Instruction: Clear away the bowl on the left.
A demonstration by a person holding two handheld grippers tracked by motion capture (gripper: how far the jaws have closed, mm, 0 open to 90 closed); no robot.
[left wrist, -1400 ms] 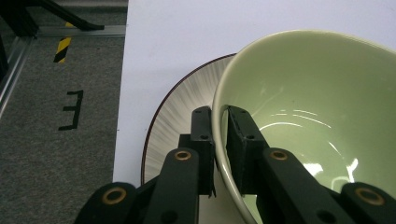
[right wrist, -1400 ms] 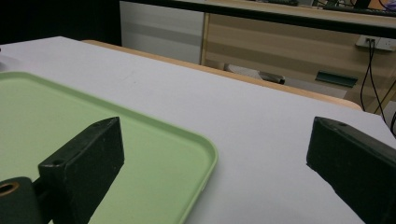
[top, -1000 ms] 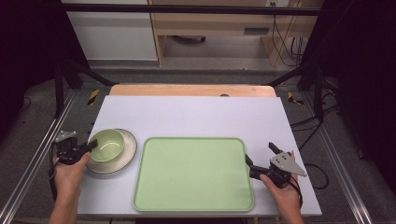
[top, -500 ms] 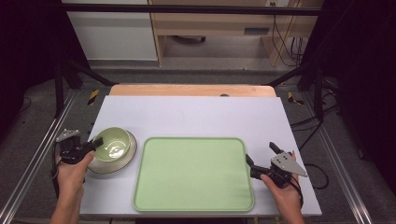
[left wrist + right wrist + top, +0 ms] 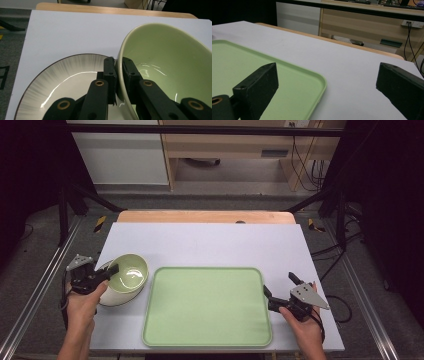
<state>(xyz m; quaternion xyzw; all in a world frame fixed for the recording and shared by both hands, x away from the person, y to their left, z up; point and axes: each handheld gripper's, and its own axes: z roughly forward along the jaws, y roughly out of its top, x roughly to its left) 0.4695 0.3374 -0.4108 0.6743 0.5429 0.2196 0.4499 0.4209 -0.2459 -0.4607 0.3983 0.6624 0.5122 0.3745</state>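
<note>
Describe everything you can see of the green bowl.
The green bowl is pale green inside and out, glossy like glazed ceramic, round with a thin rim, and empty. It is tilted, its mouth facing up and toward the tray, with its lower side over the white plate with the dark rim and grey streaks. The left gripper has its jaws clamped on the bowl's rim, one jaw inside, one outside. Whether its base touches the plate cannot be told.

No lettering, label, brand mark or number can be read on any surface, whether seen from the high view or from either gripper view.
</note>
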